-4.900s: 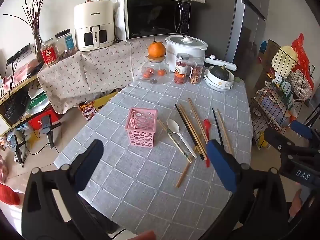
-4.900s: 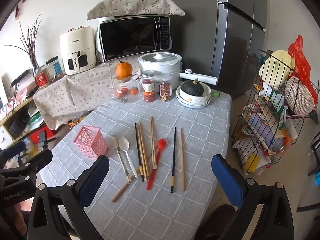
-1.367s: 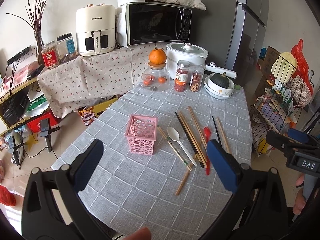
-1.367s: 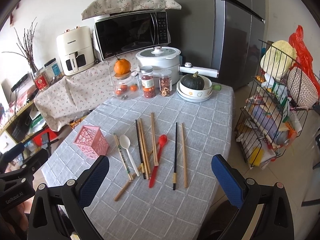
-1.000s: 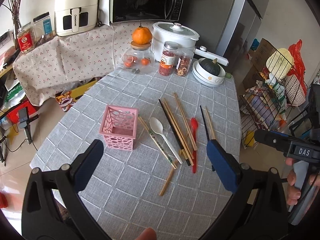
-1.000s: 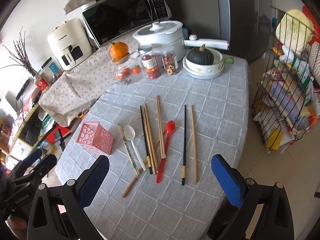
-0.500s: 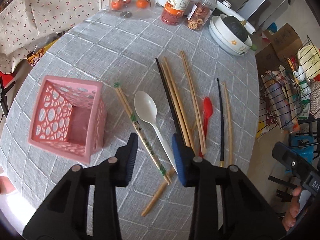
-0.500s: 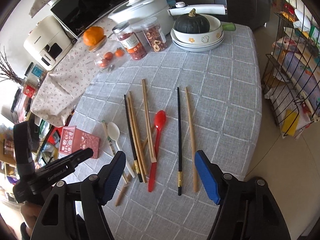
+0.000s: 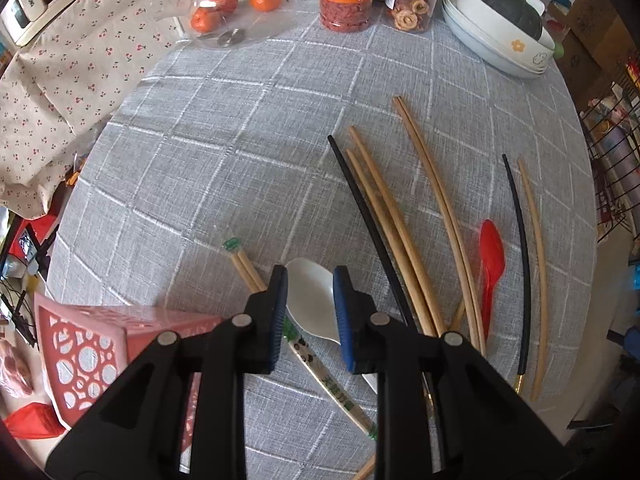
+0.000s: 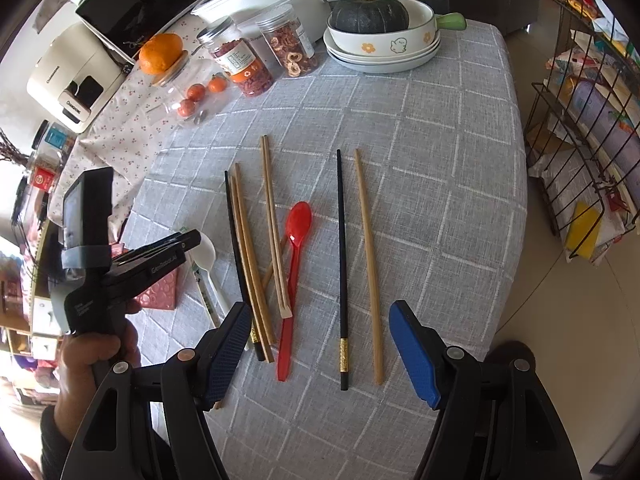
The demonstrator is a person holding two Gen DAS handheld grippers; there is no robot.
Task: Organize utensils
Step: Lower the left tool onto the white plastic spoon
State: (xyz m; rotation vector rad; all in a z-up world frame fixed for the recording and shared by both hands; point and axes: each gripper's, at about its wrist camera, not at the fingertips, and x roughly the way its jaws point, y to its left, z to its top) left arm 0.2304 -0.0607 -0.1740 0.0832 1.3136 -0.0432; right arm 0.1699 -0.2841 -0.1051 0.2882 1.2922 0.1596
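Note:
My left gripper (image 9: 310, 312) is low over the white spoon (image 9: 316, 300), its fingers narrowed to a small gap around the bowl, not closed on it. It also shows in the right wrist view (image 10: 188, 246) beside the white spoon (image 10: 206, 254). The pink basket (image 9: 92, 356) stands just left of it. My right gripper (image 10: 320, 344) is open above the red spoon (image 10: 296, 256), a black chopstick (image 10: 342, 264) and a wooden chopstick (image 10: 368, 256). More chopsticks (image 10: 248, 256) lie left of the red spoon.
At the table's far edge stand jars (image 10: 240, 64), a glass jar with oranges (image 10: 192, 88) and a bowl with a squash (image 10: 380, 36). A wire rack (image 10: 580, 128) stands to the right of the table.
Both grippers have dropped closer to the table. My left gripper's fingers have narrowed and come down over the white spoon. My right gripper's fingers have come somewhat closer together.

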